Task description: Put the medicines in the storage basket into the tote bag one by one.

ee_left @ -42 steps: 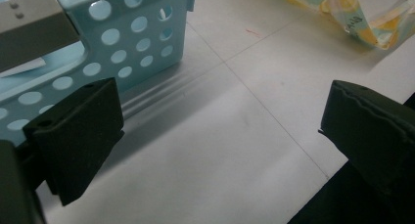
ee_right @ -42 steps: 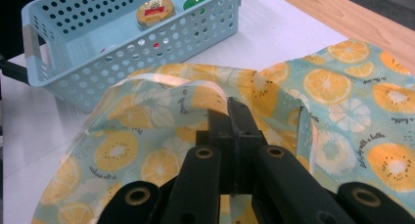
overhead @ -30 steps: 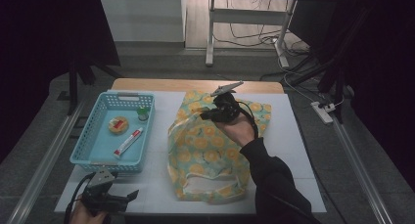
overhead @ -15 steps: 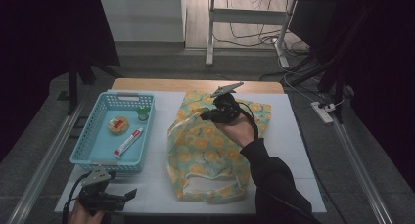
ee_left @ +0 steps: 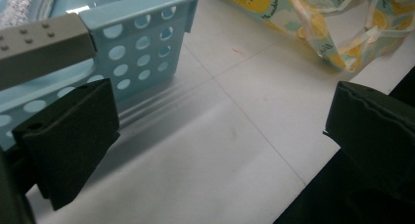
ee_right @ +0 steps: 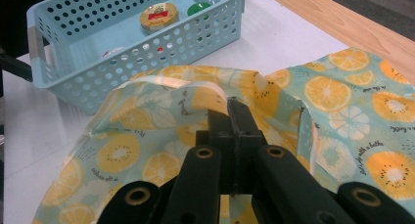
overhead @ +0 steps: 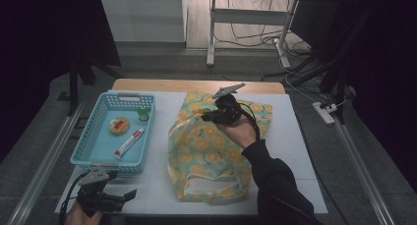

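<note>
Right tongs (overhead: 212, 116) are clamped on the bag (overhead: 209, 149) rim, pinching a fold of the fruit-print fabric just above centre of the high view and lifting it off the desk (overhead: 295, 151). Left tongs (overhead: 129, 195) sit spread and empty at lower left, just off the basket (overhead: 93, 146) corner. Basket at left of frame holds a tube (overhead: 128, 142), a round tin (overhead: 118, 125) and a green-capped bottle (overhead: 143, 113). My read: bag mouth is being opened, nothing packed yet. All three items left to move.
</note>
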The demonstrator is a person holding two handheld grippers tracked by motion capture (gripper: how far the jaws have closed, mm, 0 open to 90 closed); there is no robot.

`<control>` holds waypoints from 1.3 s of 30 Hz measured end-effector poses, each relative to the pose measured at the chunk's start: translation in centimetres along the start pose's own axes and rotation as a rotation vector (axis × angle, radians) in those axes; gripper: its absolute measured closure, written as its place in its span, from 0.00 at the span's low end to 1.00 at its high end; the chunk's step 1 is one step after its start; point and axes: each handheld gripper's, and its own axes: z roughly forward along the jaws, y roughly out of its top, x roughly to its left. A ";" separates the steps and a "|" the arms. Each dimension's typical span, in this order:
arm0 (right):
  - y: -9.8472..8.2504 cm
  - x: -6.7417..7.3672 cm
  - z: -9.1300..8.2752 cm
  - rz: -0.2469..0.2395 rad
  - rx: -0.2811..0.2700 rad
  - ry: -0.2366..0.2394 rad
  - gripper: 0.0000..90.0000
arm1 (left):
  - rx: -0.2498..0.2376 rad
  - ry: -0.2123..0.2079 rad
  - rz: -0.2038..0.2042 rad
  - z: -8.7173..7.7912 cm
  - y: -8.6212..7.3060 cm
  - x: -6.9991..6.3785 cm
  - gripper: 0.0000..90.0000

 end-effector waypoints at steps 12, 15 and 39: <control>-0.2 -0.4 -0.1 -0.004 0.002 0.001 1.00 | -0.035 -0.005 -0.011 -1.0 0.5 0.2 0.01; -0.2 -0.4 -0.2 -0.003 0.000 -0.001 1.00 | -0.048 -0.015 -0.018 -1.3 0.7 0.3 0.01; -0.4 -0.4 0.0 -0.013 0.002 0.009 1.00 | -0.031 0.025 -0.019 -1.2 3.8 2.1 0.00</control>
